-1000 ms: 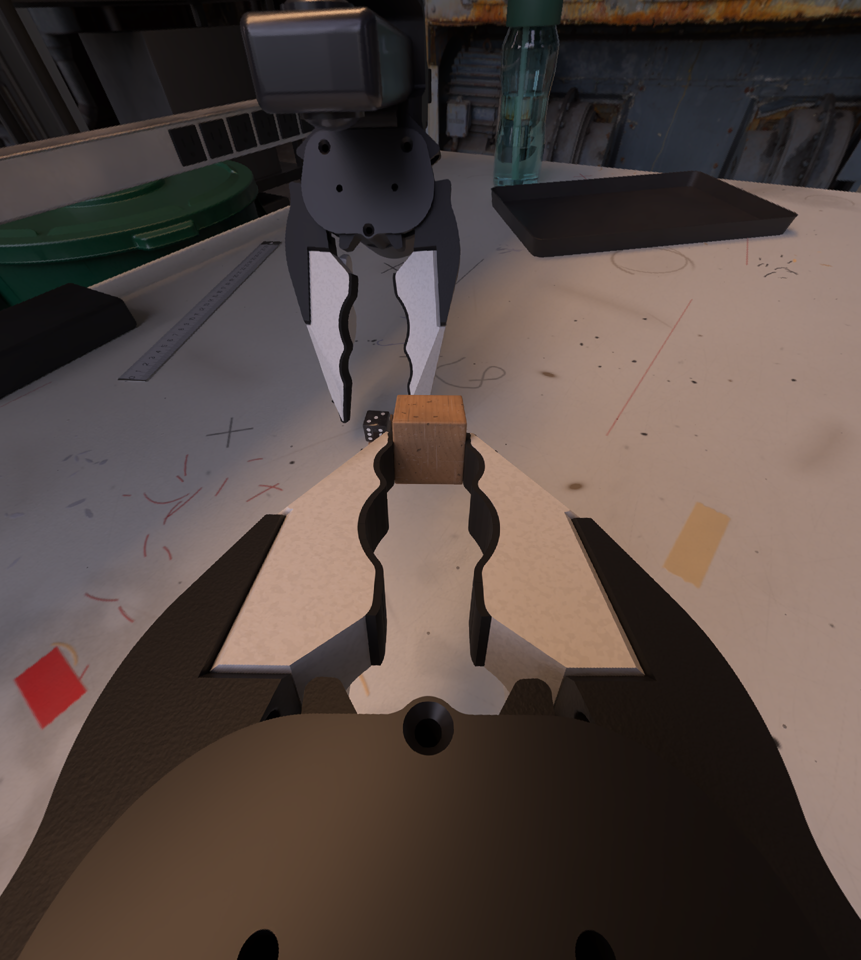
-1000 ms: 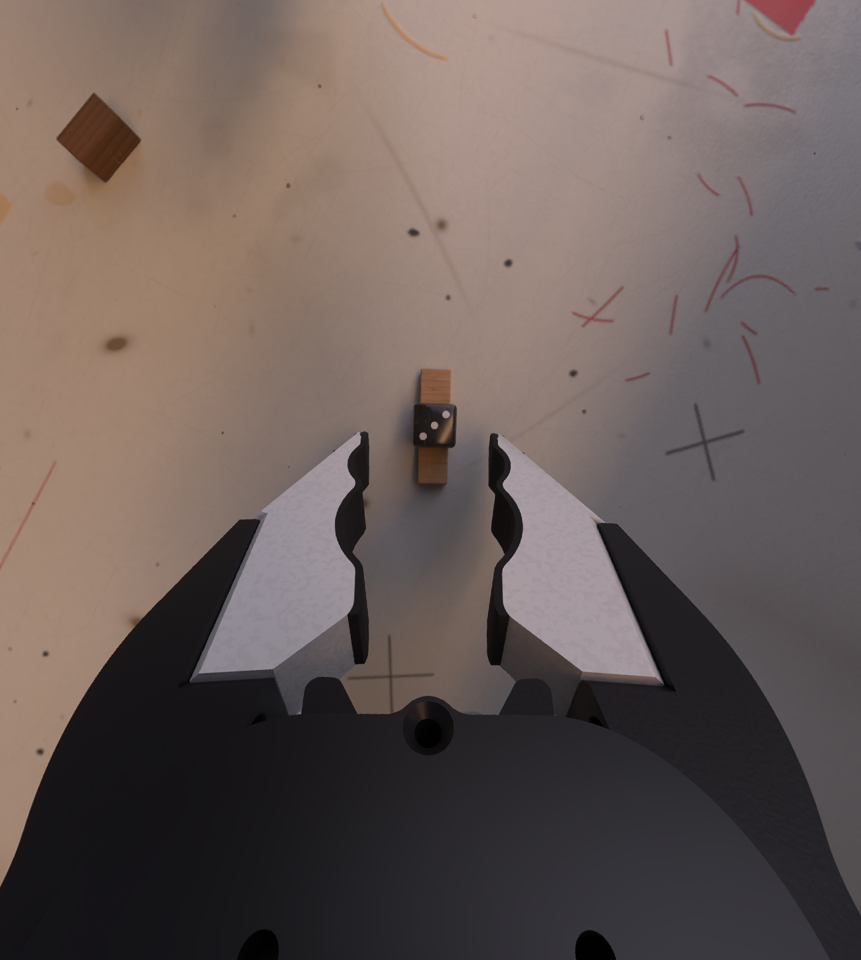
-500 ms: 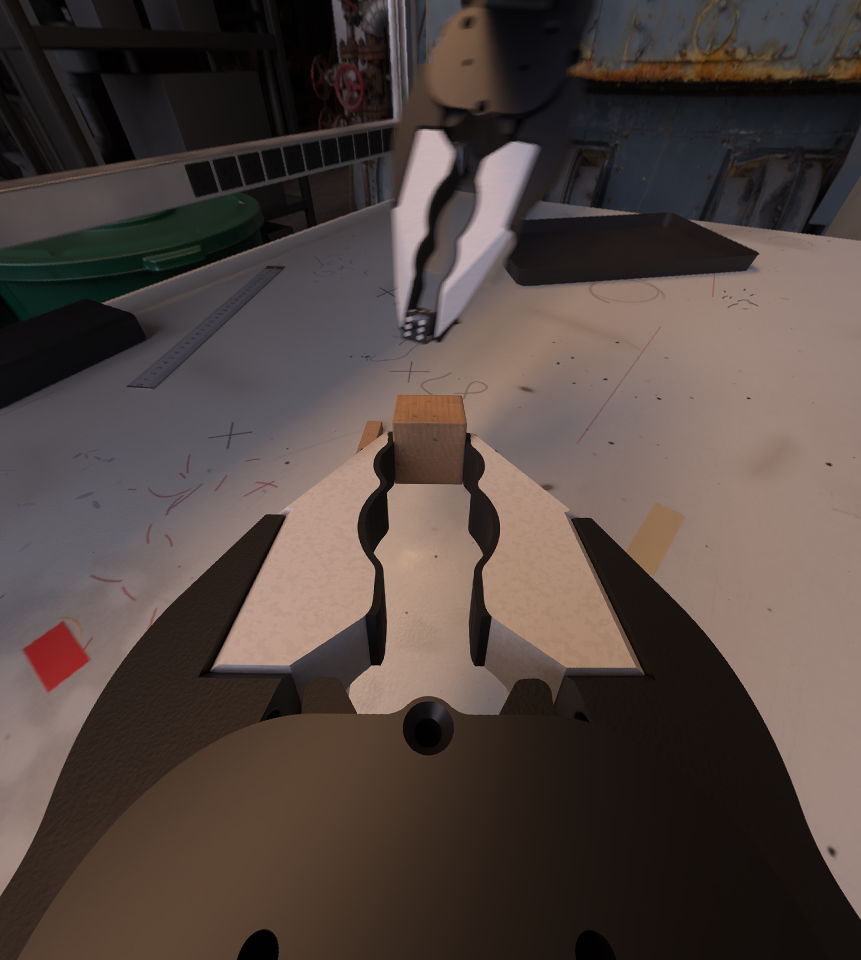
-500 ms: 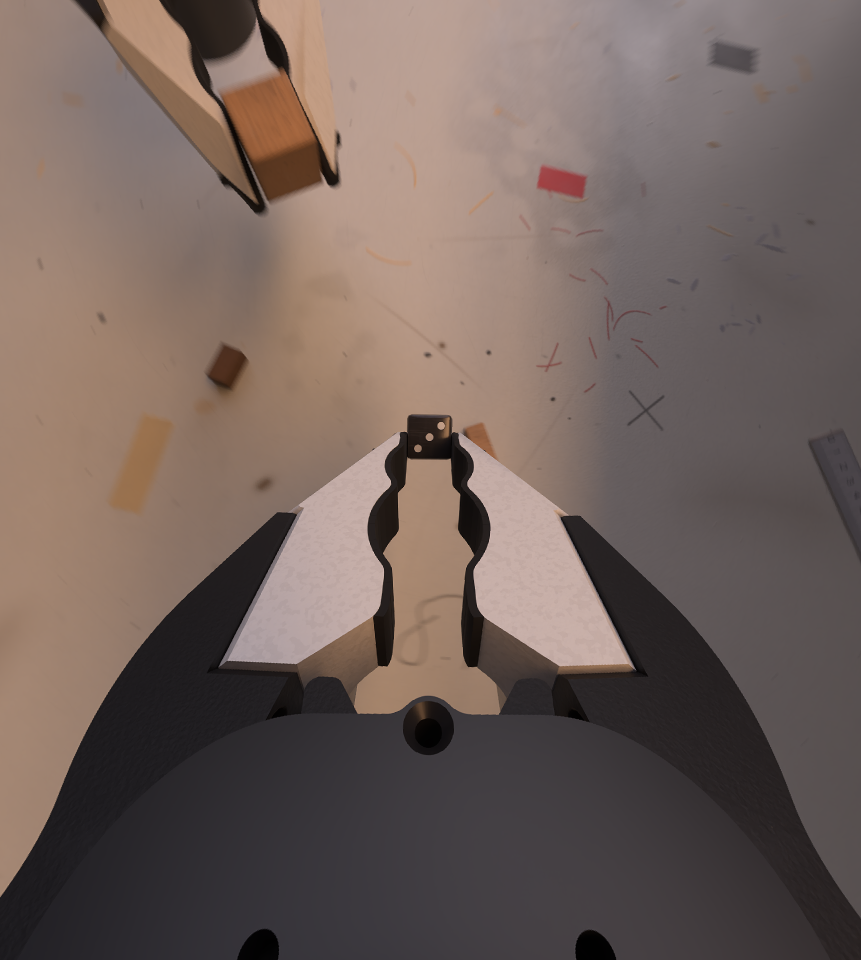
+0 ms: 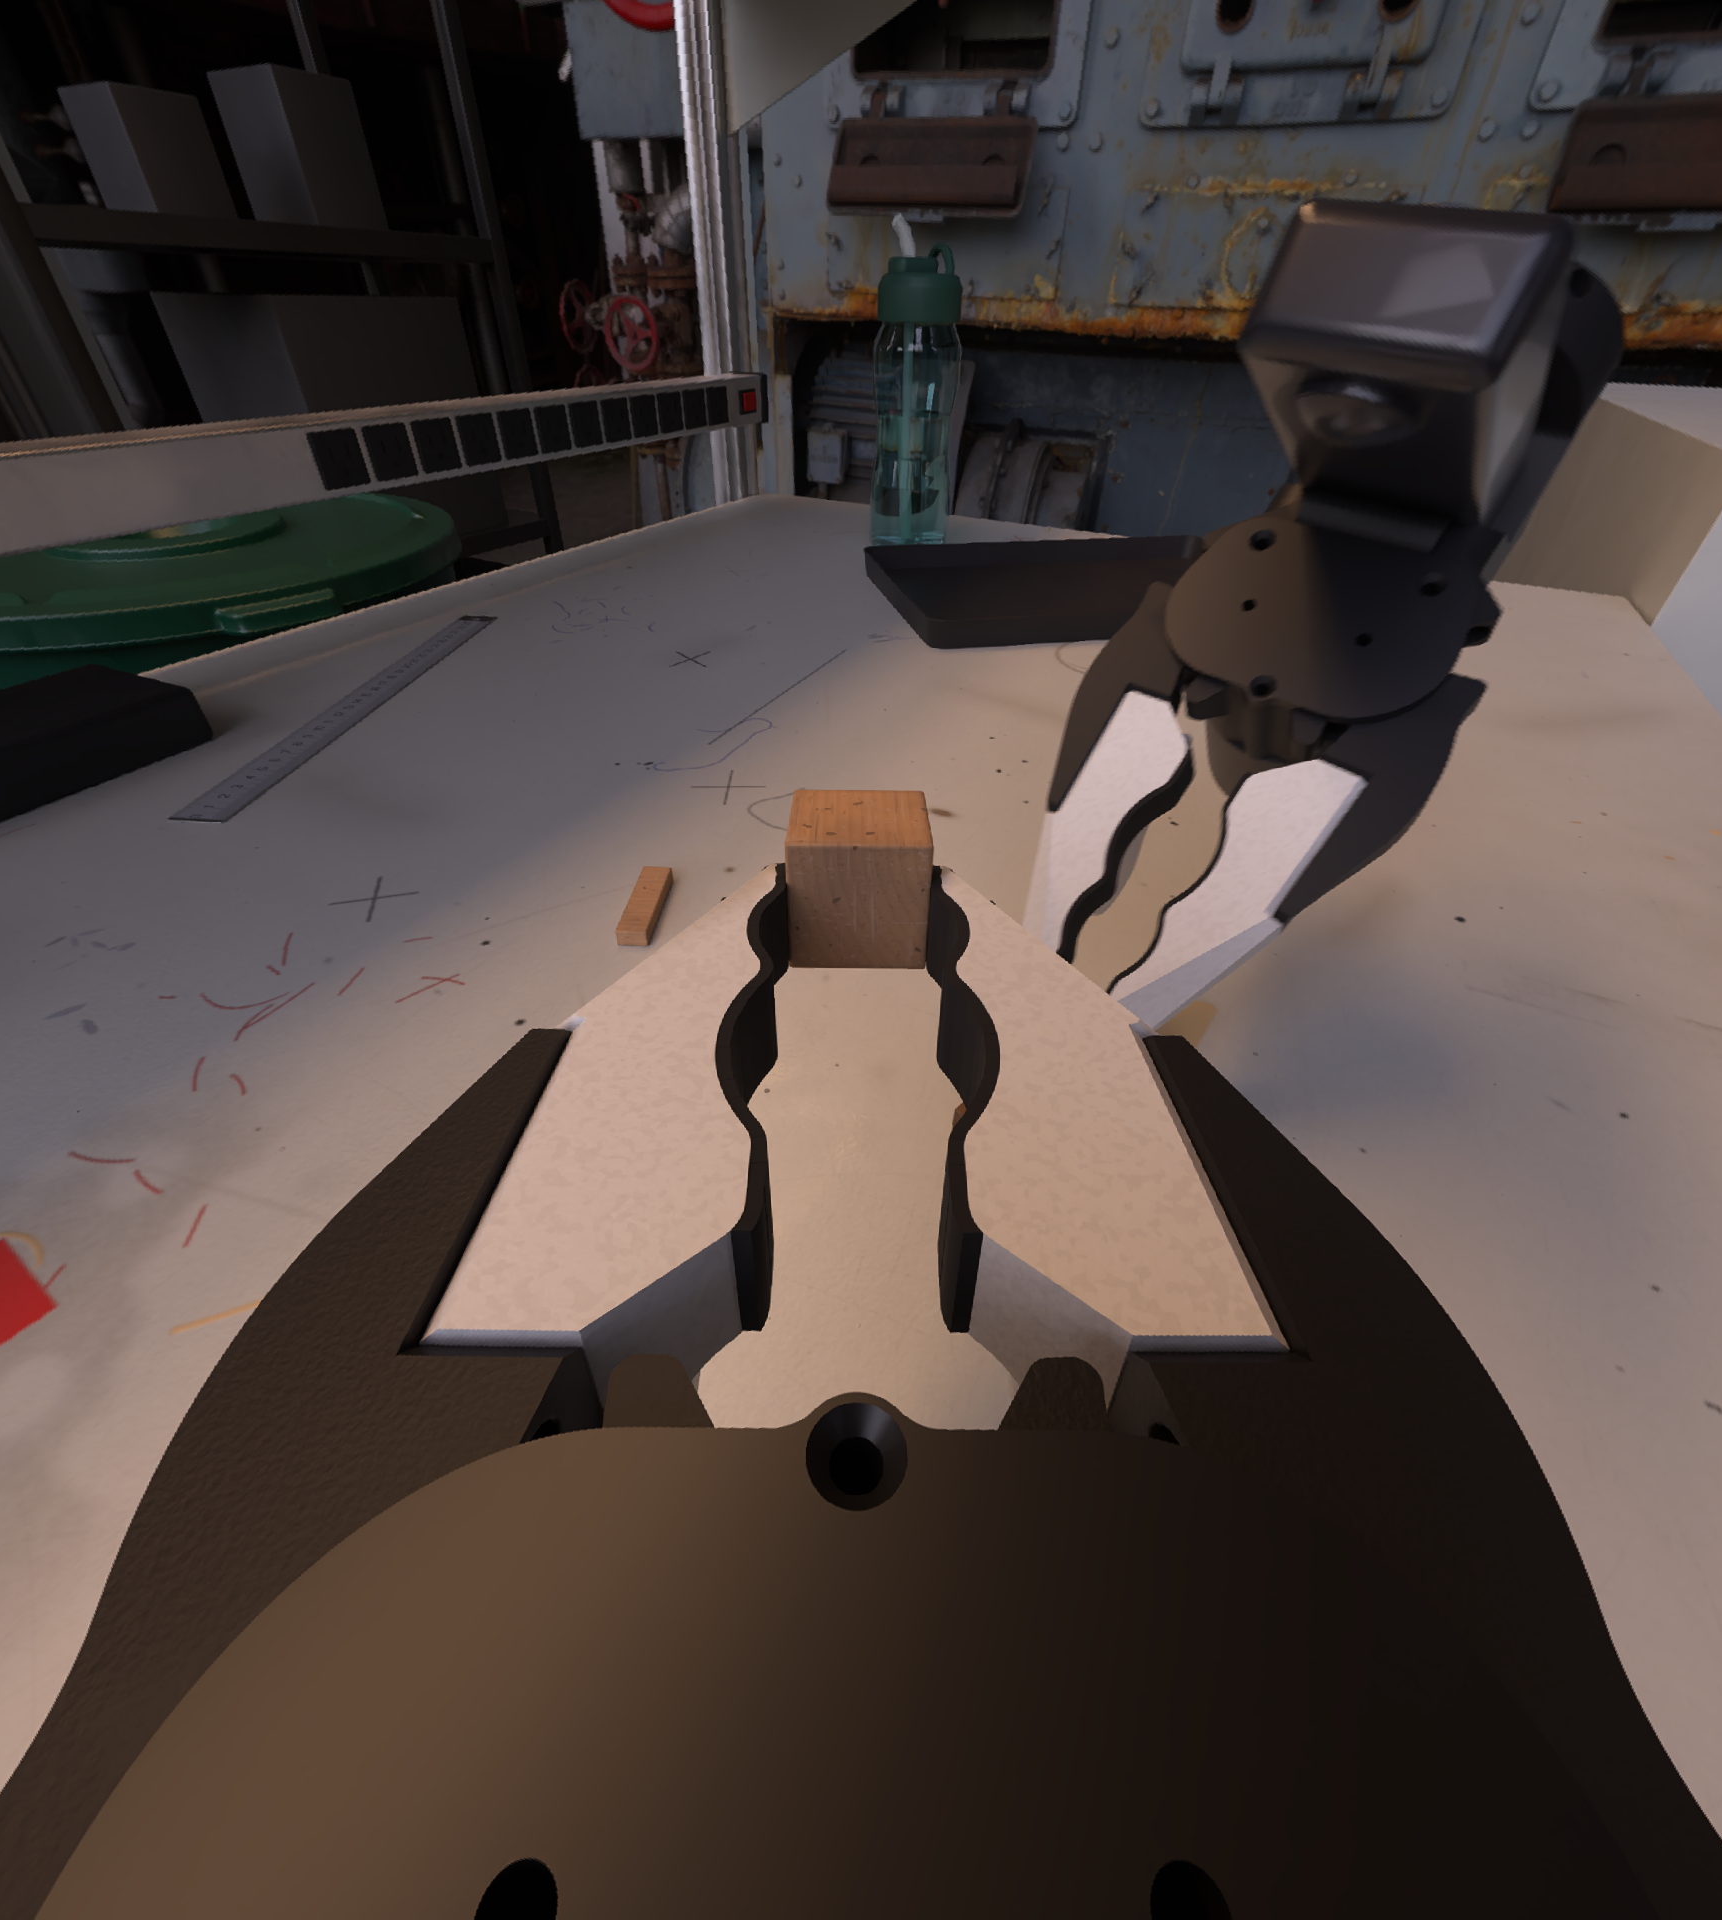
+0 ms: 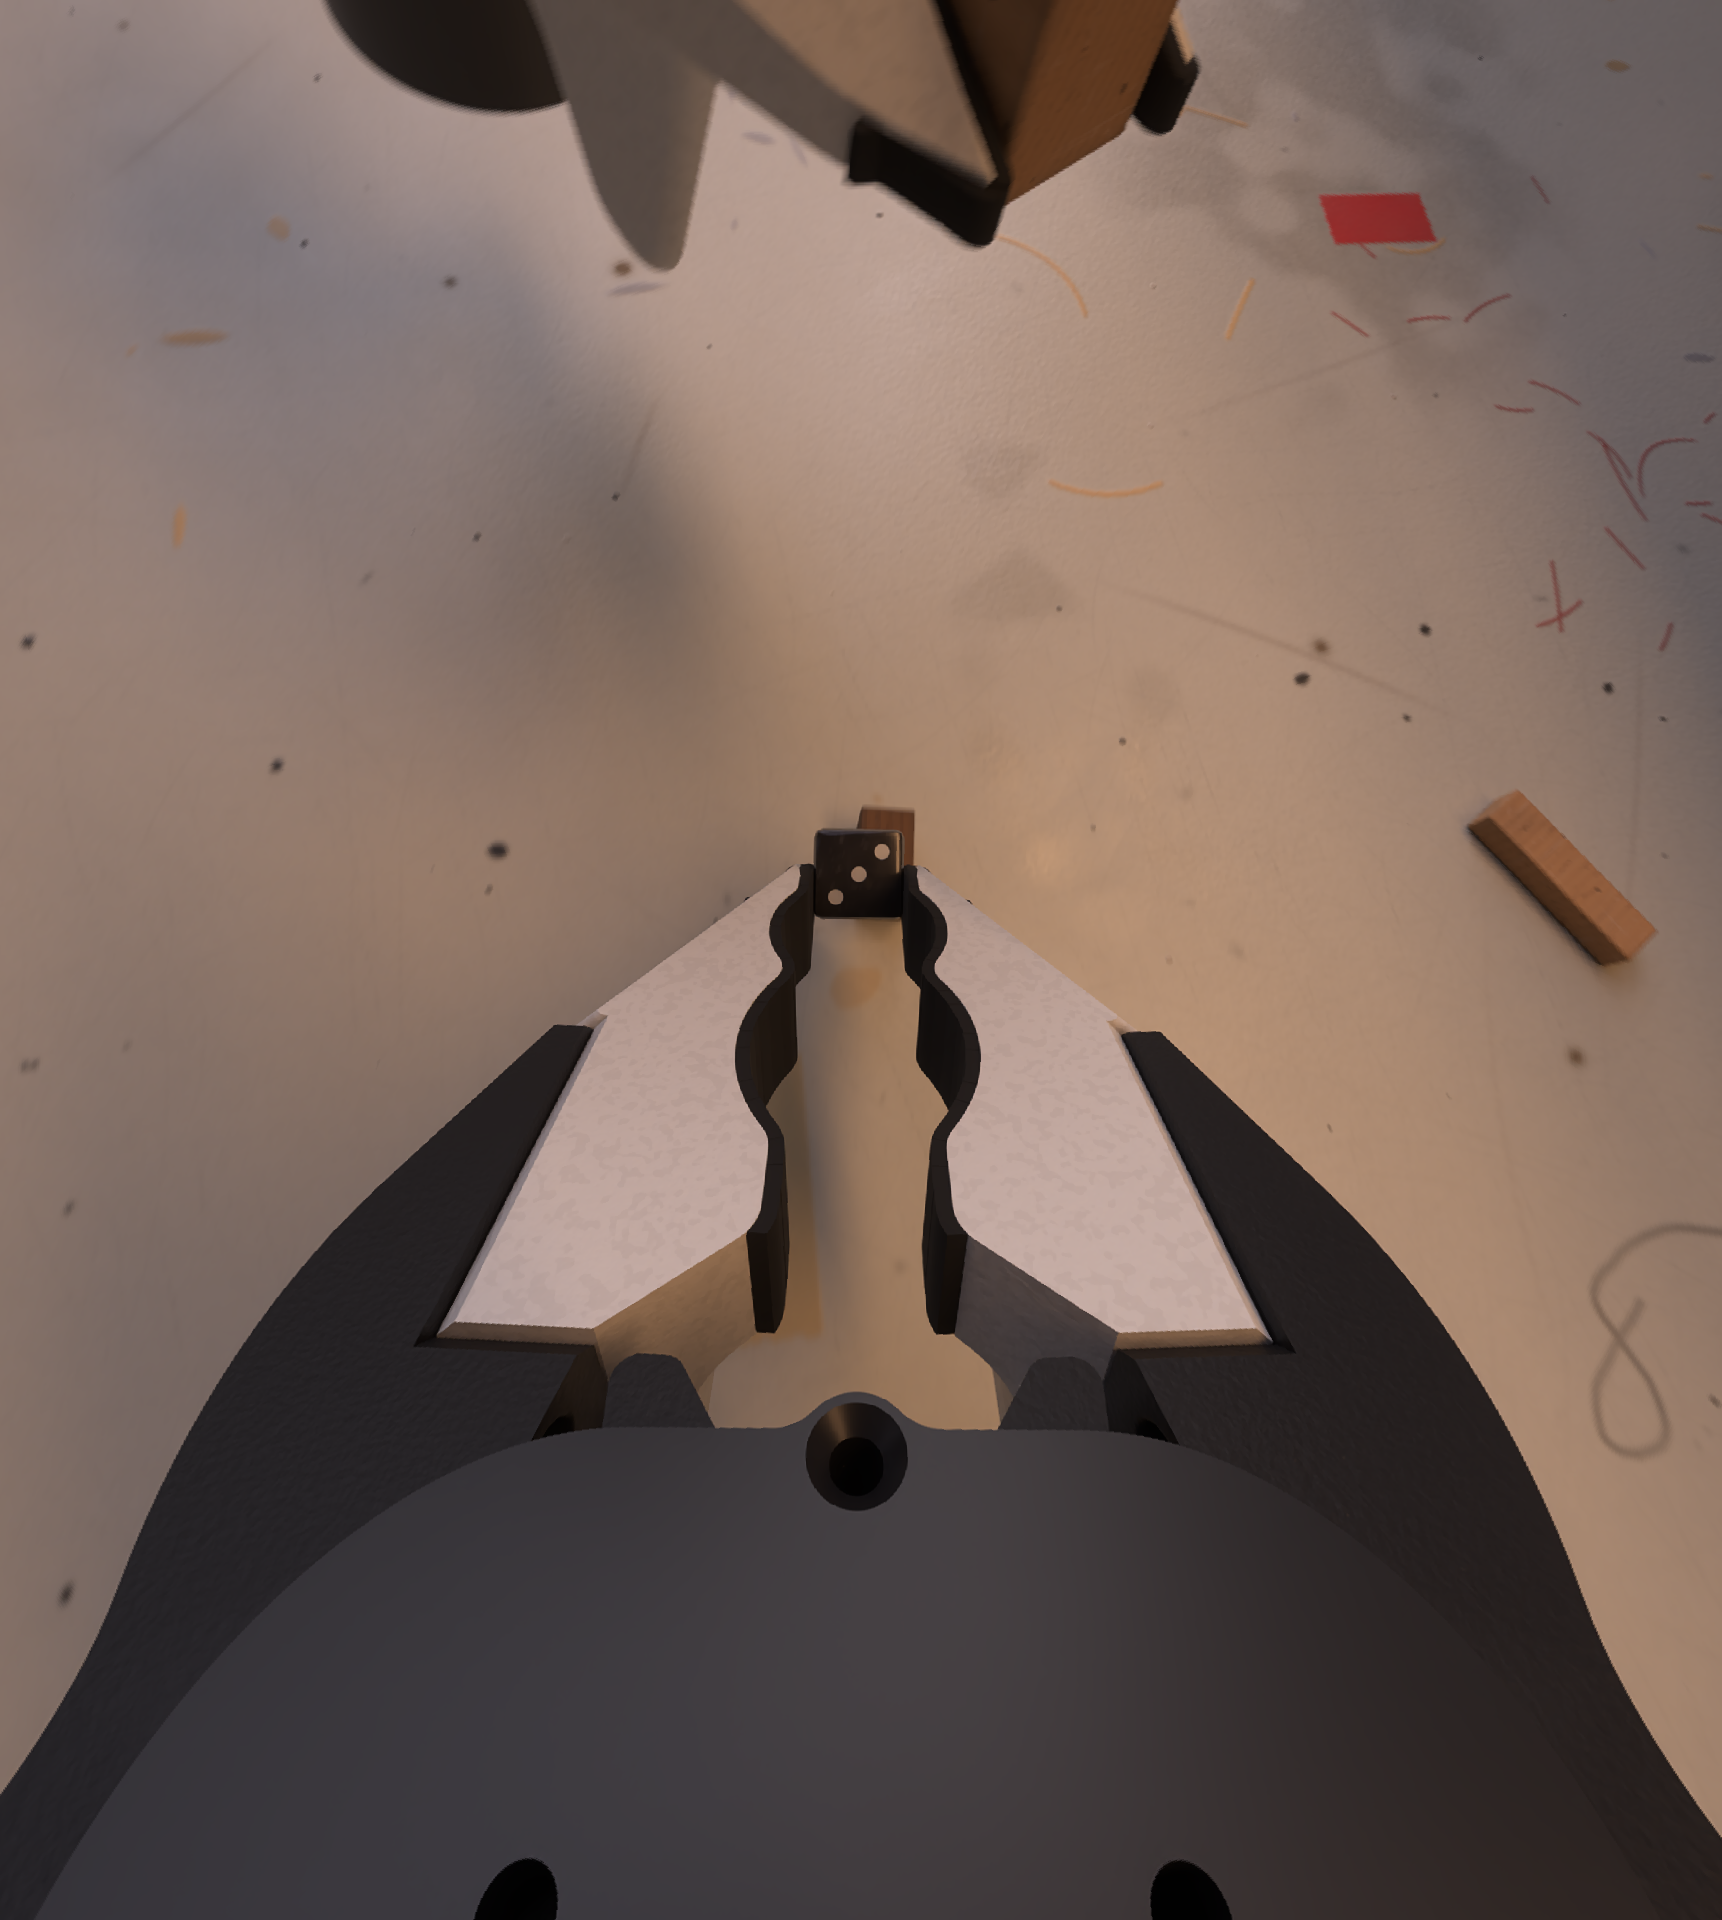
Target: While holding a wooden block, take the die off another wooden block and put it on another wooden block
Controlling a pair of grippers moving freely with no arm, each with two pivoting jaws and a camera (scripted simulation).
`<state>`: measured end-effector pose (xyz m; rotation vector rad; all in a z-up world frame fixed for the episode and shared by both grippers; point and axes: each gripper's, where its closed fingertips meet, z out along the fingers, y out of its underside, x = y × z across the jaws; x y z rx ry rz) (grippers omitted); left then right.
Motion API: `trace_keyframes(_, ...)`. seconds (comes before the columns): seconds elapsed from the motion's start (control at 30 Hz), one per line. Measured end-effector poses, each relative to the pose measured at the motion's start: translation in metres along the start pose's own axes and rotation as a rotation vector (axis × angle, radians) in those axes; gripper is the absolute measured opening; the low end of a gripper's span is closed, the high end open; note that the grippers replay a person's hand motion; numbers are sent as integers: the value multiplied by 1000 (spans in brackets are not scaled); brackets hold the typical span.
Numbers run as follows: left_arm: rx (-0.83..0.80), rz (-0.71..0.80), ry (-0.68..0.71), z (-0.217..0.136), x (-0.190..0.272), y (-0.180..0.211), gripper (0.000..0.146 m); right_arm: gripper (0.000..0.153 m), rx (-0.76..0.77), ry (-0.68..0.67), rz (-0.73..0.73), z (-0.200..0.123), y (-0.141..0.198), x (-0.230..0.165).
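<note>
Since it must travel to a new block, the die [image 6: 859,873] sits pinched at the right gripper [image 6: 858,883] tips, aloft. Dark block [image 6: 888,819] peeks just beyond, probably the target. Left gripper [image 5: 857,904] jaws clamp the cube [image 5: 857,894]. Slat [image 6: 1560,891] lies rightward, apart; open table [image 6: 421,727] around.

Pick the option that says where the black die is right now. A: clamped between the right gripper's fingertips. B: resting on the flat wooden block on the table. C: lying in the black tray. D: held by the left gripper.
A: the right gripper is shut on the black die, while the flat wooden block lies bare on the table.
</note>
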<state>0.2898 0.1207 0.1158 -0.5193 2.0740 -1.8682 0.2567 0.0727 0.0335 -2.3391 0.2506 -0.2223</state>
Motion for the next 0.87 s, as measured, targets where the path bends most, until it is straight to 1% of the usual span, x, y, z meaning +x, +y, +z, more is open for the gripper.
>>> trace_keyframes(0.1,5,1,5,0,2,1,25,16,9,-11,37,15,-6,4)
trace_keyframes(0.2,9,-6,8,0,1,2,25,17,-84,-6,65,18,6,9)
trace_keyframes(0.23,9,-8,11,0,1,2,25,31,-109,7,81,15,12,12)
trace_keyframes(0.27,10,-10,14,1,1,2,25,41,-116,30,97,10,16,16)
trace_keyframes(0.3,10,-12,18,1,1,3,25,46,-105,51,113,4,18,20)
trace_keyframes(0.37,9,-12,24,2,2,4,25,46,-53,77,134,-10,16,23)
trace_keyframes(0.43,11,-10,27,2,2,3,25,44,-21,87,112,-17,12,19)
trace_keyframes(0.47,13,-11,29,3,2,3,25,38,-21,100,86,-19,12,17)
trace_keyframes(0.5,15,-12,31,3,2,3,25,28,-19,117,63,-19,11,15)
trace_keyframes(0.53,16,-13,33,3,2,3,25,22,-19,122,55,-19,12,13)
trace_keyframes(0.57,15,-12,35,3,3,3,25,20,-29,109,64,-17,14,10)
trace_keyframes(0.6,15,-10,36,3,3,3,25,21,-47,96,72,-14,16,8)
trace_keyframes(0.7,11,-1,38,3,4,4,25,37,-102,116,26,-4,19,7)
trace_keyframes(0.73,11,2,39,3,4,4,25,39,-112,124,21,-2,19,7)
trace_keyframes(0.87,16,5,45,3,5,4,25,39,-161,105,48,6,22,11)
